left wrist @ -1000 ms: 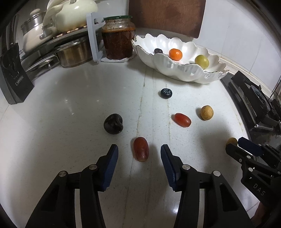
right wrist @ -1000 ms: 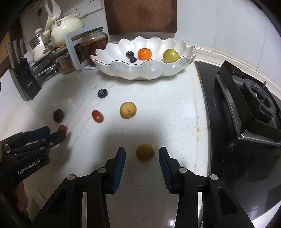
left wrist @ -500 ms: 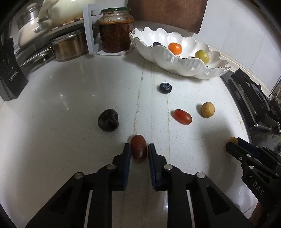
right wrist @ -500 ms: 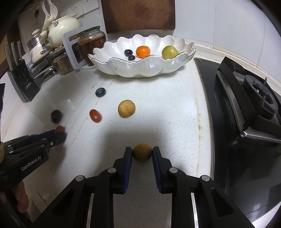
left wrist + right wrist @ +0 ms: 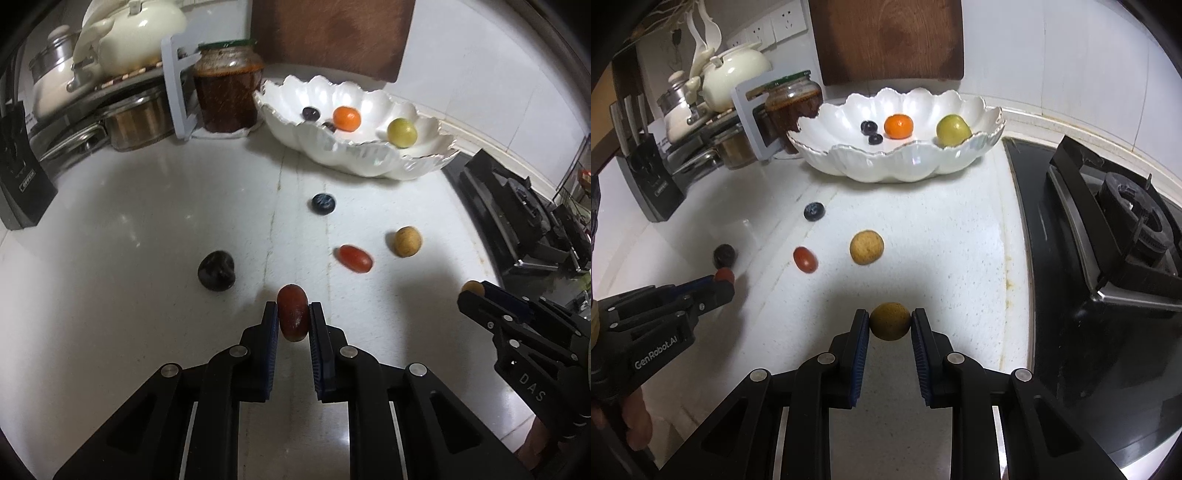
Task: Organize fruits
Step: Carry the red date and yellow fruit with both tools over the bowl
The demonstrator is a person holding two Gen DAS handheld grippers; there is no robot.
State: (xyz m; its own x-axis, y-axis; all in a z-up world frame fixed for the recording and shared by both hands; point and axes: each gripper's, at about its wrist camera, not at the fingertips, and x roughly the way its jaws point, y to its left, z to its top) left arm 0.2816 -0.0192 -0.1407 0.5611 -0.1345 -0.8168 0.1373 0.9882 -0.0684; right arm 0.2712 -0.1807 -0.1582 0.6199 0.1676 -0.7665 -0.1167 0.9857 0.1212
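Note:
My left gripper [image 5: 293, 314] is shut on a dark red grape [image 5: 293, 316] and holds it just above the white counter. My right gripper [image 5: 890, 320] is shut on a small tan round fruit [image 5: 890, 321], also off the counter. The white scalloped bowl [image 5: 369, 153] at the back holds an orange fruit [image 5: 346, 118], a green fruit [image 5: 402, 132] and dark berries [image 5: 868, 126]. Loose on the counter lie a blueberry [image 5: 323, 203], a red grape [image 5: 355, 258], a tan round fruit [image 5: 407, 241] and a dark plum-like fruit [image 5: 216, 270].
A jar [image 5: 228, 92] of red sauce, pots and a cream kettle [image 5: 136, 33] stand at the back left. A black knife block [image 5: 20, 184] is at the left. The gas stove [image 5: 1108, 240] borders the counter on the right. A wooden board [image 5: 886, 37] leans on the wall.
Both grippers closed on their fruit, the left on the dark red grape and the right on the tan fruit, and have lifted them slightly off the counter.

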